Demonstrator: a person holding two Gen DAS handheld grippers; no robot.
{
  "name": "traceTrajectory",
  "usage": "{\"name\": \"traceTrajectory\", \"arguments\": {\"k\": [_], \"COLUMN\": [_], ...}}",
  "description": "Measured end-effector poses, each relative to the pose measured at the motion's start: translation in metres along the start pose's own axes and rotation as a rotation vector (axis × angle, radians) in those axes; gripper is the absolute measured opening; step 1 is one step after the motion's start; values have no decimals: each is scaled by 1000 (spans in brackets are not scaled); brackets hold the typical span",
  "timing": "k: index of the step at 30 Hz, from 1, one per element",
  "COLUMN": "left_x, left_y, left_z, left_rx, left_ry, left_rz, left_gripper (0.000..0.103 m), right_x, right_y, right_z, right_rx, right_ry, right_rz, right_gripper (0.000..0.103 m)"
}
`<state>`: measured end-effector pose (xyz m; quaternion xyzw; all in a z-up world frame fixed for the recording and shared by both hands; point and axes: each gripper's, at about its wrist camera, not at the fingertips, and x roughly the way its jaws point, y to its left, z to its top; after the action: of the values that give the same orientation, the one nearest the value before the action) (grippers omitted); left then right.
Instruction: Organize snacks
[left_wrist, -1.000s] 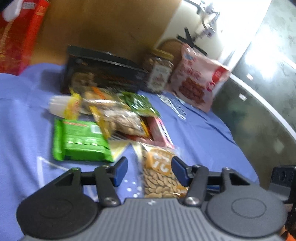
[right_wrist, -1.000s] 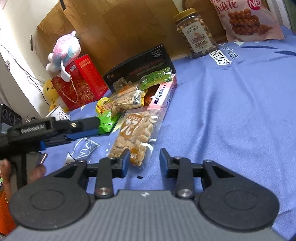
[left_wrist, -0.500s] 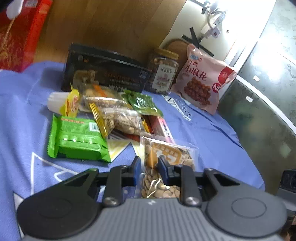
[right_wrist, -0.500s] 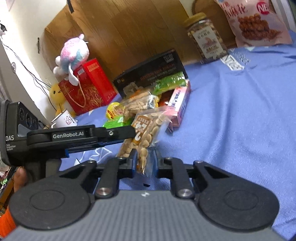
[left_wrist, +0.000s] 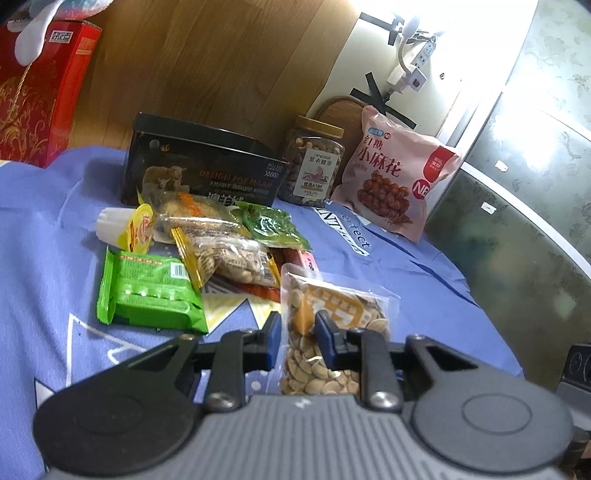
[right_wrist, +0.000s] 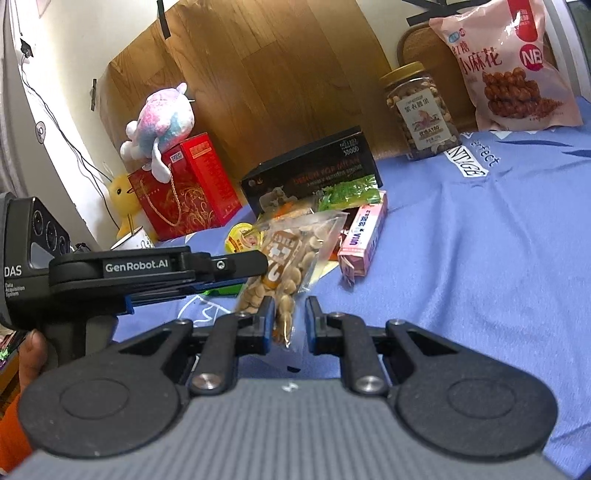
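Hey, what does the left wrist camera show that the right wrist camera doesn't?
Only the left wrist view: the white power strip on the wall and a dark patterned panel at the right.
Only the right wrist view: the left gripper seen side-on, the hand holding it, and a yellow toy.
Both: the clear bag of nuts, black box, jar and pink bag.

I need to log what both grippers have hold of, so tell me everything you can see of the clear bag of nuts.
The nut bag is a clear, crinkly plastic pouch with an orange label, packed with pale flat kernels. It stands tilted, its top leaning toward the snack pile. The left gripper and the right gripper are each closed on its lower end.
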<state>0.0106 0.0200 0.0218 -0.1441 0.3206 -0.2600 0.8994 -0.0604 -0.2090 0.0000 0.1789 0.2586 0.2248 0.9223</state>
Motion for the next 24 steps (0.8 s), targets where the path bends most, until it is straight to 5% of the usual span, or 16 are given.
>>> {"name": "traceTrajectory", "arguments": {"k": [24], "left_x": [3], "left_y": [-1], "left_z": [-1], "left_rx": [12], "left_ry": [2], "left_rz": [25], "left_gripper": [21], "right_x": [3], "right_y": [-2], "right_z": [-3], "right_rx": [27], "right_ry": [7], "right_rz": [12], "right_gripper": [20]}}
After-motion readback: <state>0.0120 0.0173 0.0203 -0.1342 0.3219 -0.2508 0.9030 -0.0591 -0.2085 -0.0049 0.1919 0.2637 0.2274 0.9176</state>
